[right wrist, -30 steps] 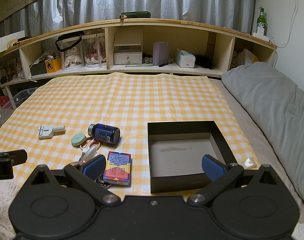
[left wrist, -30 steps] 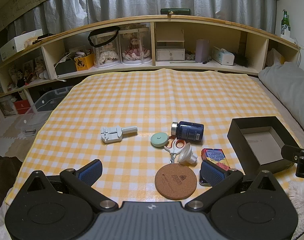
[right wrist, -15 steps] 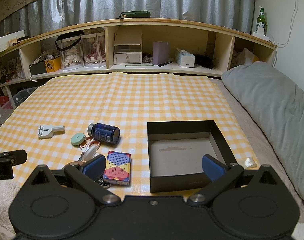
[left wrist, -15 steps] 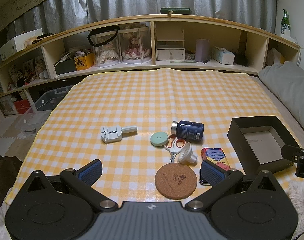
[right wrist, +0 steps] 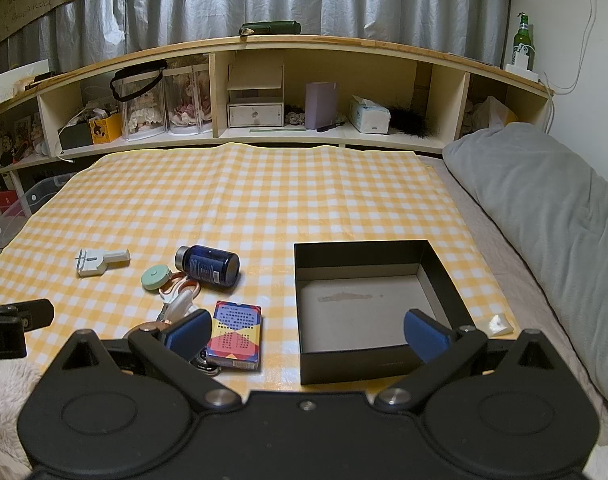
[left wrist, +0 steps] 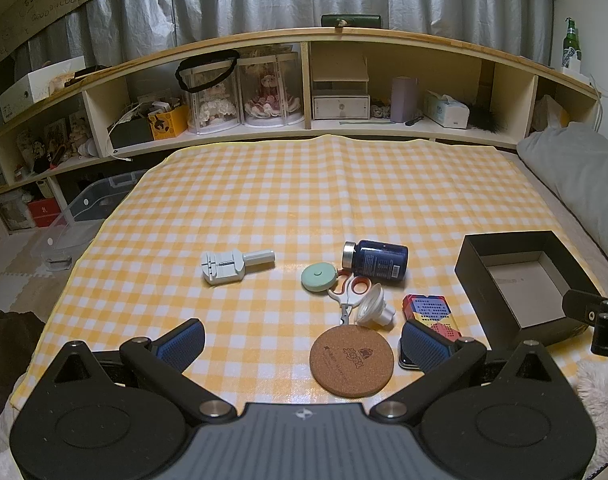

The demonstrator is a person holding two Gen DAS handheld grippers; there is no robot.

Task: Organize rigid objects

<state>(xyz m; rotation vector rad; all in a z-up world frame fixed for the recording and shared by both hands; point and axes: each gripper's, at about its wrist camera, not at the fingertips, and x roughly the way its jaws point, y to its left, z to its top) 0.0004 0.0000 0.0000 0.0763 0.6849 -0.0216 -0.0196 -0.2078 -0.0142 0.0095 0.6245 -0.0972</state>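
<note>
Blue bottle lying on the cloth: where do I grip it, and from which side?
Grip the blue bottle across its round body, probably from above, fingers spanning its width. It lies on its side, silver cap pointing left, with clear cloth in front and behind.

A bed covered by a yellow-and-white checked cloth carries everything. Toward its near edge lie a white plastic tool, a round mint-green tape case touching orange-handled scissors, a dark blue bottle on its side, a clear funnel-shaped piece, a round cork coaster and a colourful card box. Near the cloth's right edge sits an open black box. A grey pillow lies along the bed's right side.
</note>
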